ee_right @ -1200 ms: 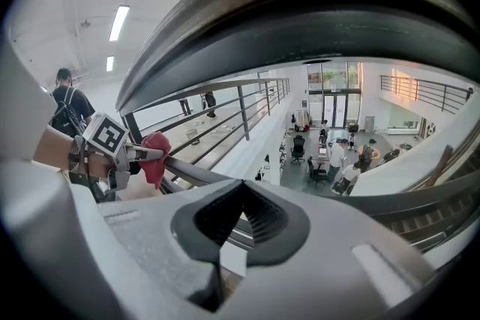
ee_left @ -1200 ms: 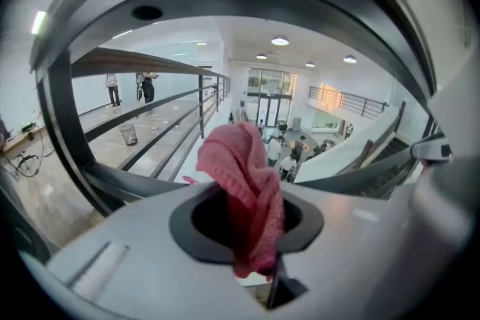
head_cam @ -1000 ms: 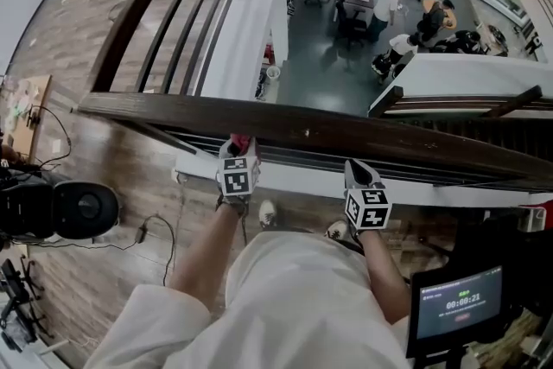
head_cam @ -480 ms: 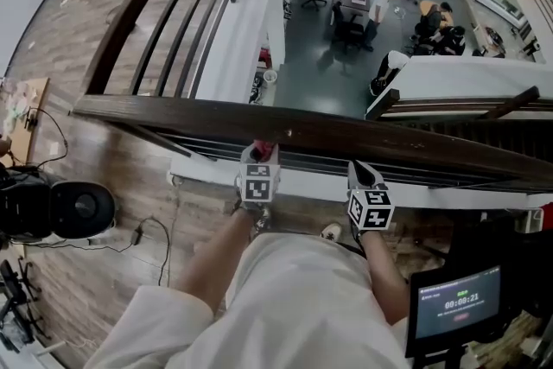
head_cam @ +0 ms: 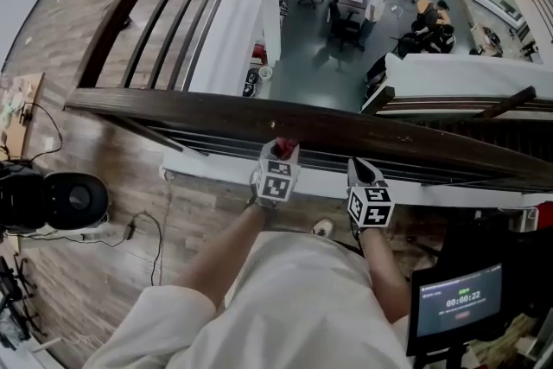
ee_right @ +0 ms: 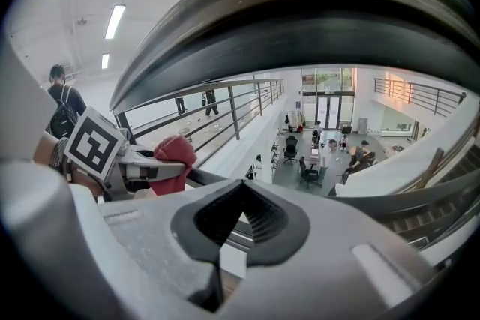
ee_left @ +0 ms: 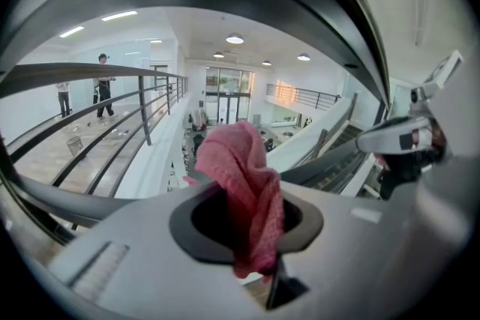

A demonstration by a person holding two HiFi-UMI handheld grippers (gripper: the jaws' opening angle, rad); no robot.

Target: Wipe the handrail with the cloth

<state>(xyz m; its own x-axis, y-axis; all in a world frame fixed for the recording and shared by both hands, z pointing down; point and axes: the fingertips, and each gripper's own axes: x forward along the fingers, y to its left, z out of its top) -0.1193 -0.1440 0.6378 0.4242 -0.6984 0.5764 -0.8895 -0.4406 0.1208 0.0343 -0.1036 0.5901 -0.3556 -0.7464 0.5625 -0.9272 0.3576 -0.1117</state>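
In the middle of the head view, the left tool [head_cam: 282,153] was clamped on a red cloth [head_cam: 285,147]. The cloth stood up from between the closed jaws as a bunched tuft, right at the near edge of the dark wooden handrail [head_cam: 173,110]. The handrail ran across the frame from left to right. Whether the cloth actually pressed on the wood could not be told. In the left gripper view the rail arched across the top of the frame, above the cloth.

The right tool [head_cam: 359,168] sat just right of the left one, also close under the near edge of the rail and apart from the cloth. Its own view showed its jaws drawn together with nothing between them.

A small screen [head_cam: 458,303] showing a timer stood at the lower right of the head view. A round black device [head_cam: 73,201] lay on the wooden floor [head_cam: 104,272] at the left edge.
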